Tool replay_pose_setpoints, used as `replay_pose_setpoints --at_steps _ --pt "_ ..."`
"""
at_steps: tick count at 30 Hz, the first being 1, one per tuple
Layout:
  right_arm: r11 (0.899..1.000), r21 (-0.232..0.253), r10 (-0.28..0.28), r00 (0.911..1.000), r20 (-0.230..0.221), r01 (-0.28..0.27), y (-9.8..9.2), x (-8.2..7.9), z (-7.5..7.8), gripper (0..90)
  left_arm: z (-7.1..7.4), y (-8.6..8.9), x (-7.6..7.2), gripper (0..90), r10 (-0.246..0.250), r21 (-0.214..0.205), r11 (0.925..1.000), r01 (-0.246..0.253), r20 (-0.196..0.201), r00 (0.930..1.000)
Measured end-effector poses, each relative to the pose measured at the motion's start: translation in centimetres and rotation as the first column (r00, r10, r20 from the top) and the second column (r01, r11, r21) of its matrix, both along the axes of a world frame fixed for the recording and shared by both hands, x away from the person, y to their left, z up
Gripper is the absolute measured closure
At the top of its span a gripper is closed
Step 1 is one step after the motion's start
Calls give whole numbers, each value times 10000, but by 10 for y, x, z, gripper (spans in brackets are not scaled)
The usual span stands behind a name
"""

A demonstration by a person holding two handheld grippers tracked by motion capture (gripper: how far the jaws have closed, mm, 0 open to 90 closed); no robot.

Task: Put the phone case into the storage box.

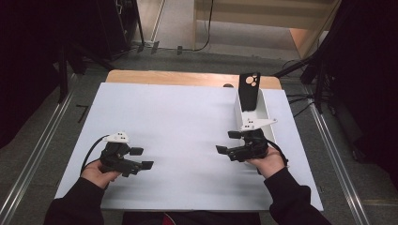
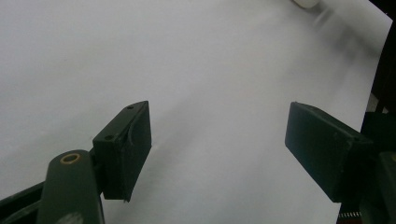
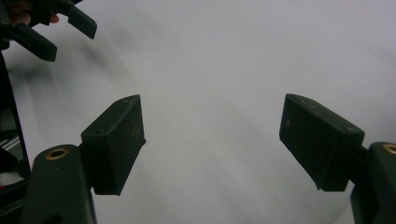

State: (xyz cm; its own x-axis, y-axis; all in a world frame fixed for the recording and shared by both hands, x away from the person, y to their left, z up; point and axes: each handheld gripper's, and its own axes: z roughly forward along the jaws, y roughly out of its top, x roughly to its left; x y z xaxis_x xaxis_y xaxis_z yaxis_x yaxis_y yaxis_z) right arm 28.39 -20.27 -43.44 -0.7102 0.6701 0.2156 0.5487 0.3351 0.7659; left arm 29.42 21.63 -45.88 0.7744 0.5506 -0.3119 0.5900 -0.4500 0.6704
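My left gripper [image 1: 141, 158] is held low over the near left of a white board [image 1: 187, 117]. It is open, and the left gripper view shows nothing but bare board between its jaws [image 2: 217, 149]. My right gripper [image 1: 227, 142] hovers over the near right of the board, pointing left, and is open and empty too [image 3: 210, 142]. Behind it, a black phone case [image 1: 248, 91] with round camera cut-outs stands upright at the far end of a narrow white tray [image 1: 268, 123]. The right gripper view has the left gripper [image 3: 51, 28] at its top left corner.
The tray runs along the board's right edge, just behind my right hand. A wooden tabletop strip [image 1: 187, 78] shows beyond the board. Dark stands and cables [image 1: 324, 70] line the floor to the right, and metal rails [image 1: 37, 150] run along both sides.
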Motion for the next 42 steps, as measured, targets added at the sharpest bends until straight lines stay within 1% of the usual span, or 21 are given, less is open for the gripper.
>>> replay_pose_setpoints --at_steps 4,6,8,9,11,12,17,21,22,25,29,33,35,38,42 --pt "9999 69 75 9999 -143 -74 1 -7 -4 204 0 0 0 223 26 11 10000 -26 -4 10000" --pt "9999 16 113 9999 -78 -113 1 -10 -7 205 0 0 0 223 13 8 10000 -13 -2 10000" --pt "9998 70 179 9997 -136 -178 1 -14 -9 205 0 0 0 224 32 5 10000 -32 1 10000" --pt "9998 32 197 9998 -34 -197 0 -16 -10 205 0 0 0 224 33 1 10000 -33 -26 10000" --pt "9999 60 143 9999 0 -143 0 -20 -10 204 0 0 0 225 45 -50 10000 -45 -36 10000" --pt "9998 -2 189 9998 26 -189 0 -22 -10 204 0 0 0 224 37 -51 10000 -37 -36 10000" --pt "9993 -30 367 9993 3 -367 2 -31 -13 204 0 0 0 224 -9 -5 10000 9 -20 10000" --pt "9992 -71 393 9991 -136 -394 0 -37 -16 204 0 0 0 224 -3 17 10000 3 -47 10000" --pt "9989 -62 464 9989 -106 -464 -1 -38 -18 205 0 0 0 224 18 40 10000 -18 -38 10000" --pt "9991 -61 410 9989 -211 -412 -2 -42 -20 205 1 0 0 224 17 11 10000 -17 1 10000" --pt "9985 -93 531 9982 -296 -534 -6 -48 -25 205 1 0 0 224 -20 4 10000 20 20 10000" --pt "9984 -167 541 9983 -213 -544 -11 -54 -27 205 1 0 0 224 -42 40 10000 42 40 10000" --pt "9987 -136 481 9985 -243 -485 -14 -56 -29 205 1 0 -1 224 -43 62 10000 43 30 10000" --pt "9989 -188 428 9982 -432 -437 -18 -59 -32 205 1 0 -1 224 -43 48 10000 43 34 10000" --pt "9993 -259 259 9986 -451 -271 -25 -62 -36 205 1 -1 -2 224 -49 15 10000 49 40 10000"
